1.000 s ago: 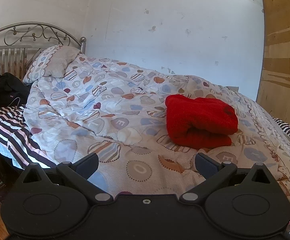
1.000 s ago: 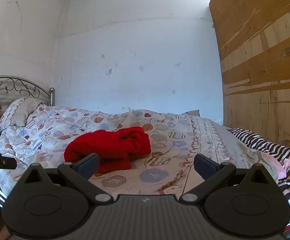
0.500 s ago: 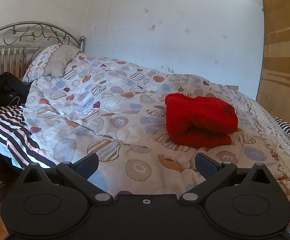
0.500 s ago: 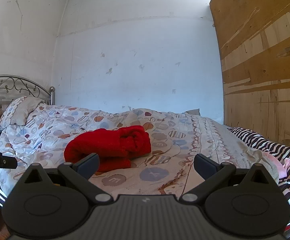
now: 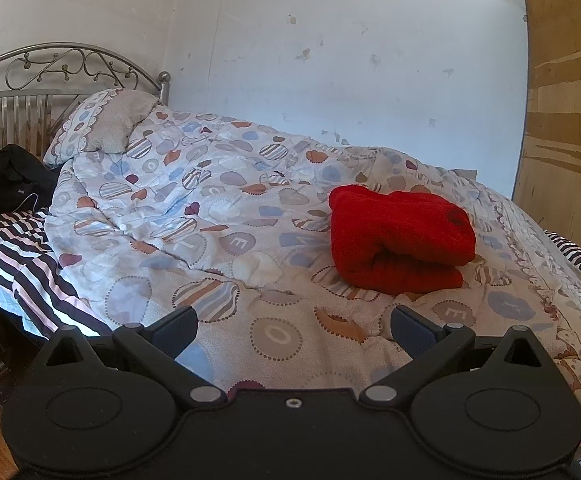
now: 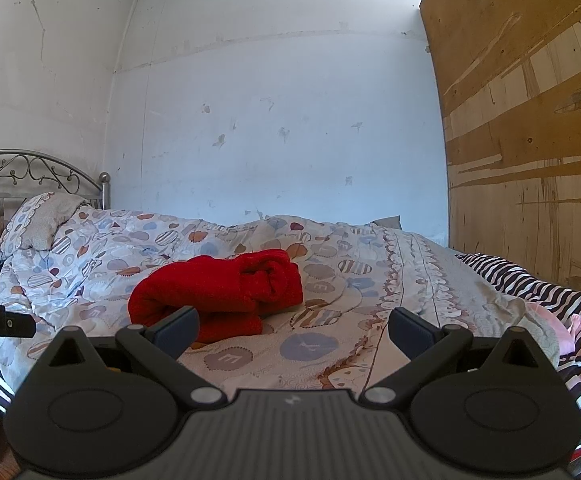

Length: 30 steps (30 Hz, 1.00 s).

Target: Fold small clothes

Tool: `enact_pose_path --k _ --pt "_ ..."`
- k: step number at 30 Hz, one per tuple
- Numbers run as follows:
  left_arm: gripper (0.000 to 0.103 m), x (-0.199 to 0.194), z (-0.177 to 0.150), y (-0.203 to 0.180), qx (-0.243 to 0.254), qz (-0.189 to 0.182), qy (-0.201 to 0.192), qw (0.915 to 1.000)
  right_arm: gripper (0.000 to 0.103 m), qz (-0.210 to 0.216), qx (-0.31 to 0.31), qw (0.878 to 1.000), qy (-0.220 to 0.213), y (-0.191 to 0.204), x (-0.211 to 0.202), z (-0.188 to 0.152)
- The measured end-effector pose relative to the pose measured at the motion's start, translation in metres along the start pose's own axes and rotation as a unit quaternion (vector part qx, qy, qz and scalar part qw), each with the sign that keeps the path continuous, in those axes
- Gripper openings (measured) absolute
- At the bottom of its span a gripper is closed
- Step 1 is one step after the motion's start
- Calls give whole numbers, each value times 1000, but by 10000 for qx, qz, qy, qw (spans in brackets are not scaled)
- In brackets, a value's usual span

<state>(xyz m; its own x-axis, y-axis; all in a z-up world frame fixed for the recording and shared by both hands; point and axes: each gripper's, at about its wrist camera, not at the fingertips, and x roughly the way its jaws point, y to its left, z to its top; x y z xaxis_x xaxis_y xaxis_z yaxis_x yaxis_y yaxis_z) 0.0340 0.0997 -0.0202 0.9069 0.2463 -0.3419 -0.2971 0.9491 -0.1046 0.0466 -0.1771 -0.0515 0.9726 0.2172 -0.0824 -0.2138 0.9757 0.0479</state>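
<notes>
Reaching cleanly means bringing both wide-open, empty tongs, left gripper (image 5: 292,322) and right gripper (image 6: 292,322), forward onto the red jumper (image 5: 400,242) ahead.

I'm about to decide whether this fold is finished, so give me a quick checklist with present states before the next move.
1. Left tongs open and empty: ok.
2. Right tongs open and empty: ok.
3. Red garment lies folded in a bundle on the quilt: ok.
4. Both tongs clear of the garment, not touching it: ok.
5. Fold edges neat and aligned: not ok; the far end looks bunched in the right wrist view.
6. More clothes waiting: cannot tell; something pink lies at the bed's right edge.
</notes>
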Motion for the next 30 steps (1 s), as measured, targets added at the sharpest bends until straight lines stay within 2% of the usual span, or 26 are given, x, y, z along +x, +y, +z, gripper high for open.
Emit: enact_pose_path --k 30 --pt "102 1 -5 0 -53 -95 104 9999 103 1 -3 10000 45 0 0 -3"
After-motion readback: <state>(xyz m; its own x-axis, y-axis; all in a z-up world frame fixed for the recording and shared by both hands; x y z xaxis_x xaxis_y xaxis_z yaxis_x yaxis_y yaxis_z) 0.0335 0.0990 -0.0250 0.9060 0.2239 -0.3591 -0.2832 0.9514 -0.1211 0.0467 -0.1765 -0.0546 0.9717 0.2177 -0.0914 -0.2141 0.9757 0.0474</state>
